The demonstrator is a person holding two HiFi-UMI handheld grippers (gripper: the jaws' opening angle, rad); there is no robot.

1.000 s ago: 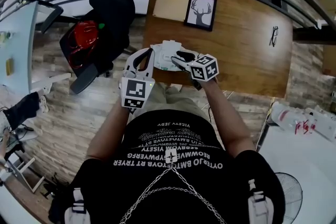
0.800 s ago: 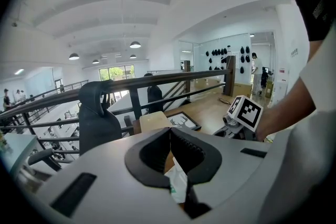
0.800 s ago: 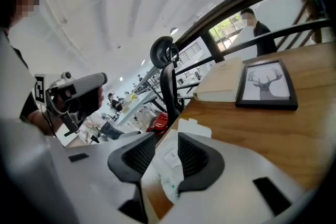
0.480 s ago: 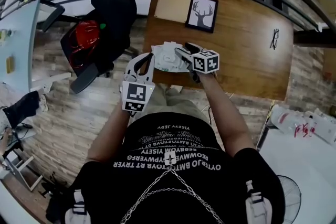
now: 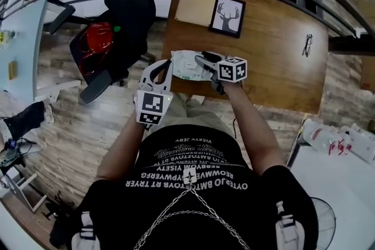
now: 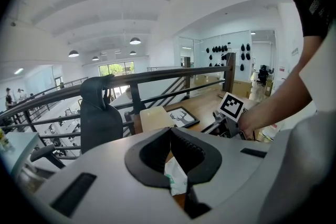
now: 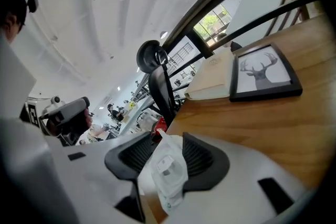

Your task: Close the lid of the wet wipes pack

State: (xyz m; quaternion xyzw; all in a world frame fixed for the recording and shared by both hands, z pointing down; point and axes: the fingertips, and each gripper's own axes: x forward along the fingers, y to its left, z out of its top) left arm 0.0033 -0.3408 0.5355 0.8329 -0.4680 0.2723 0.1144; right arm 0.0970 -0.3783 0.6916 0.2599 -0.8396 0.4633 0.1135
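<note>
The white wet wipes pack lies at the front left corner of the wooden table. My left gripper reaches it from the left, jaws together at the tips on the pack's near edge. In the left gripper view a corner of the pack shows under the left gripper. My right gripper lies over the pack's right half. Its jaws are closing. In the right gripper view the pack, its lid facing me, stands between the two pads of the right gripper, with no firm squeeze visible.
A framed deer picture and a tan board lie at the table's far left. Glasses rest at the far right. A black office chair with a red object stands left of the table, and a dark railing runs behind.
My right gripper has drifted slightly right over the pack and rolled a little. The pack looks flatter than before. The left gripper has stayed in place.
</note>
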